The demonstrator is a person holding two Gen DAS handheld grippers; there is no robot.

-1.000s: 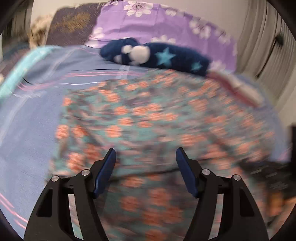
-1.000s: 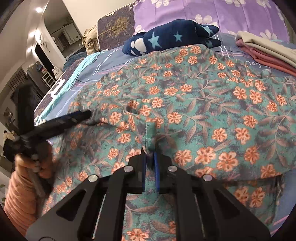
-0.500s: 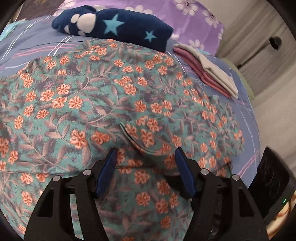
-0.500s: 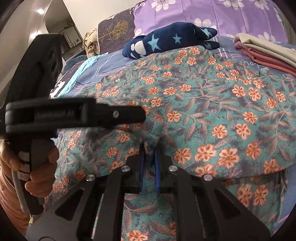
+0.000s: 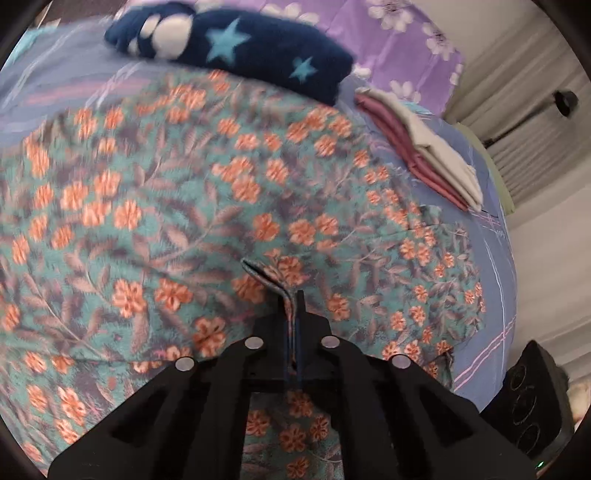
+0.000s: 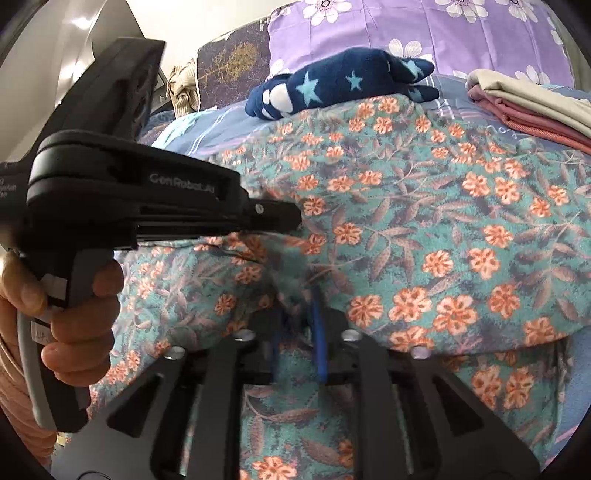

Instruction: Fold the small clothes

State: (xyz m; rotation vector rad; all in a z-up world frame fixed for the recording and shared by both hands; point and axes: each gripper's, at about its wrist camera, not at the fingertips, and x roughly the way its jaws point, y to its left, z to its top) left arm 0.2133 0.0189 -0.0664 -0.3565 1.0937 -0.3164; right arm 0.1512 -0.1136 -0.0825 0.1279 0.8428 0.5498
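A teal garment with orange flowers (image 5: 229, 206) lies spread over the bed; it also fills the right wrist view (image 6: 424, 229). My left gripper (image 5: 294, 306) is shut on a raised fold of this garment. In the right wrist view the left gripper's black body (image 6: 147, 195) and the hand holding it reach in from the left. My right gripper (image 6: 297, 299) sits just in front of it, its blue pads a small gap apart and blurred, with the cloth edge between them.
A navy star-patterned folded item (image 5: 236, 44) lies at the far side of the bed, also seen in the right wrist view (image 6: 343, 86). A stack of folded pink and beige clothes (image 5: 421, 147) sits at the right. A purple floral pillow (image 6: 424, 29) is behind.
My left gripper moved in over the raised fold and closed on it. My right gripper's pads, pinched on that fold before, have parted a little.
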